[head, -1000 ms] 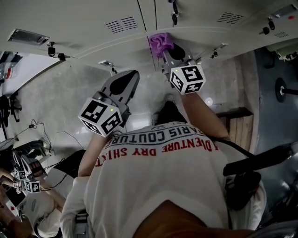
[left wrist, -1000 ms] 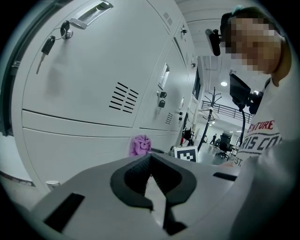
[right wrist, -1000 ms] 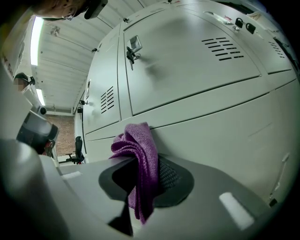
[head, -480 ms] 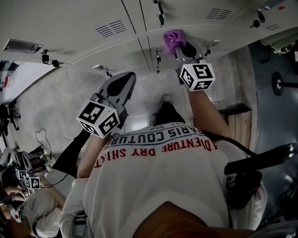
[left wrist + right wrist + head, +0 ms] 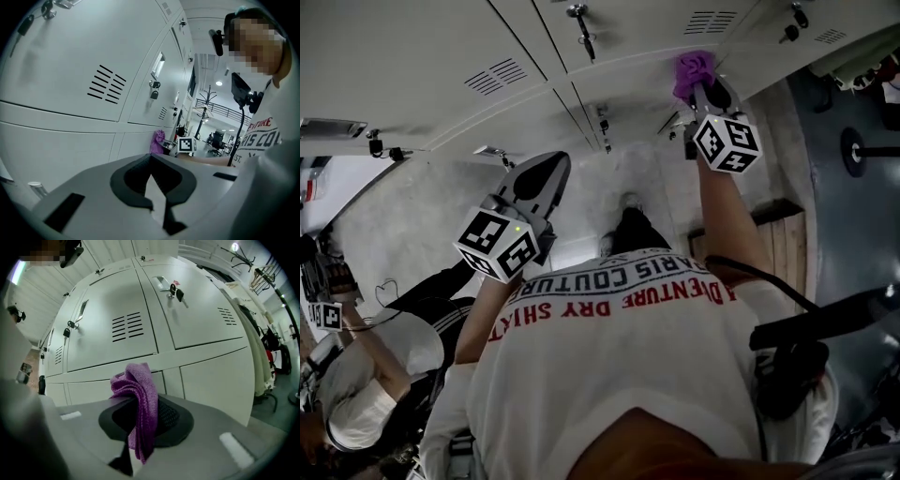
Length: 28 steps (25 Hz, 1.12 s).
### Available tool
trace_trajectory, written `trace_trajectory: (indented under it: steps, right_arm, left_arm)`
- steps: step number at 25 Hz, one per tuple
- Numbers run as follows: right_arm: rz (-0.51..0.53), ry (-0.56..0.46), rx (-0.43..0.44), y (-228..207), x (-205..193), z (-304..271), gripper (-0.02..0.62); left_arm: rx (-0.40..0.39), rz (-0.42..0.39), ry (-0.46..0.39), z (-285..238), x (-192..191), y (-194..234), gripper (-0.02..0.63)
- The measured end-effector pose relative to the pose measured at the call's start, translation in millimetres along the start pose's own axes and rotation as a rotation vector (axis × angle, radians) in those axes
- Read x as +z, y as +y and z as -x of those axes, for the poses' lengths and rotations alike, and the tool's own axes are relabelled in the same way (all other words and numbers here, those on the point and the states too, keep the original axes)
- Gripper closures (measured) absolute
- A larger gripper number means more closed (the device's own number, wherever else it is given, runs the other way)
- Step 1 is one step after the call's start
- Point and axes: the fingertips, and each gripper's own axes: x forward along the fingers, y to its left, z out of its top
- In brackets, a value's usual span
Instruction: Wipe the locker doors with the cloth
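Nearest, the left gripper point(image 5: 546, 173) hangs clear of the lockers. Its own view shows the jaws brought together with nothing between them, so it has no part in the wiping at present.

Further out, the right gripper point(image 5: 705, 86) is stretched forward at arm's length. Its jaws are clamped on the purple cloth point(image 5: 137, 394), a folded wad that sticks up past the gripper tips and droops down between the pads. In the head view the cloth point(image 5: 694, 67) appears to be pressed against the pale strip point(image 5: 206, 355) that runs between the upper and lower tiers of the locker doors point(image 5: 206, 310).

The step in hand looks like the wiping stroke itself, worked along that strip. The task seems well short of done, since several doors spread to either side. The next move calls for steady pressure while sliding the wad sideways or up onto a door face. The firm grip must last, and the keys point(image 5: 174, 290) hanging from the lock want a wide berth.
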Motion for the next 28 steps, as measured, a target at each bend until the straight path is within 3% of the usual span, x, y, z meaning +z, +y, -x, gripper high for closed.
trace_trajectory:
  steps: [6, 16, 20, 28]
  right_arm:
    - [0.015, 0.006, -0.084, -38.0, 4.1, 4.1, 0.541]
    - [0.007, 0.004, -0.056, -28.7, 3.4, 12.6, 0.541]
    - [-0.006, -0.005, 0.013, 4.8, -1.4, 24.4, 0.541]
    - [0.003, 0.055, 0.266, 116.8, -37.9, 20.8, 0.541]
  left_arm:
    - [-0.006, 0.012, 0.016, -4.8, -6.8, -1.4, 0.606]
    - [-0.004, 0.024, 0.004, -3.4, -8.6, -0.3, 0.607]
    - [0.005, 0.037, 0.000, -0.6, -10.5, 3.8, 0.606]
    - [0.044, 0.053, -0.008, 12.0, -14.6, 12.4, 0.607]
